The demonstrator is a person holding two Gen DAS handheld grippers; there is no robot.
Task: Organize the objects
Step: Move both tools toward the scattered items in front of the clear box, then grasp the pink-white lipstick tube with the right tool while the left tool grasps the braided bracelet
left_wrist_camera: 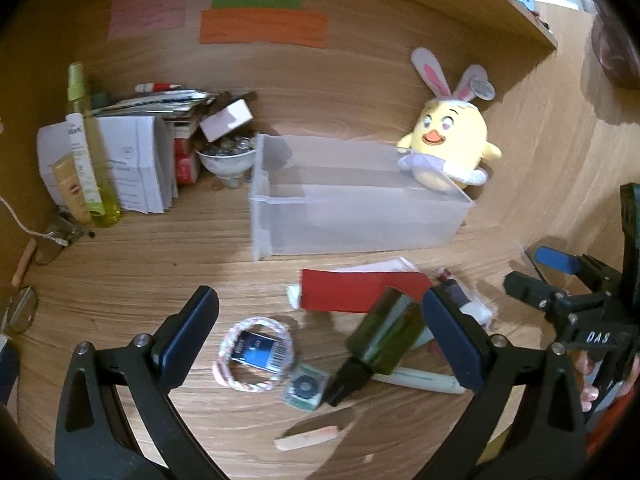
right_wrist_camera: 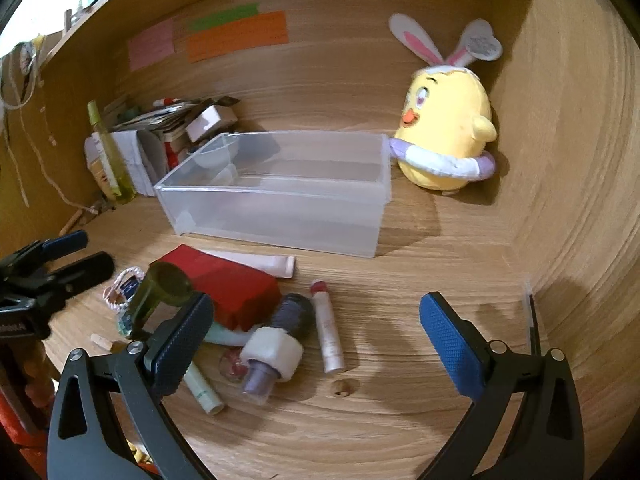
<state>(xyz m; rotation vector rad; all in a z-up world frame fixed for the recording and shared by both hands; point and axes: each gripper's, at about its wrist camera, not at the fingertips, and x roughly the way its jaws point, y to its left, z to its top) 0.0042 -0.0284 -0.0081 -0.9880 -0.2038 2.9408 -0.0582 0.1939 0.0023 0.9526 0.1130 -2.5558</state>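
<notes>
A clear plastic bin [left_wrist_camera: 360,220] [right_wrist_camera: 280,208] stands empty on the wooden desk. In front of it lies a heap: a red box [left_wrist_camera: 352,290] [right_wrist_camera: 232,284], a green bottle [left_wrist_camera: 384,330] [right_wrist_camera: 160,288], a woven bracelet [left_wrist_camera: 256,354] around a blue card, a round tin [left_wrist_camera: 305,388], a white-capped purple bottle [right_wrist_camera: 272,352], a pink lip tube [right_wrist_camera: 328,328] and a mint tube [right_wrist_camera: 204,392]. My left gripper [left_wrist_camera: 320,332] is open above the bracelet and green bottle. My right gripper [right_wrist_camera: 316,336] is open above the purple bottle and lip tube.
A yellow bunny-eared chick plush [left_wrist_camera: 452,140] [right_wrist_camera: 448,136] sits at the bin's right end. Papers, boxes, a bowl of small items [left_wrist_camera: 228,152] and a tall yellow spray bottle [left_wrist_camera: 88,148] stand at the back left. A wooden side wall [right_wrist_camera: 580,160] rises on the right.
</notes>
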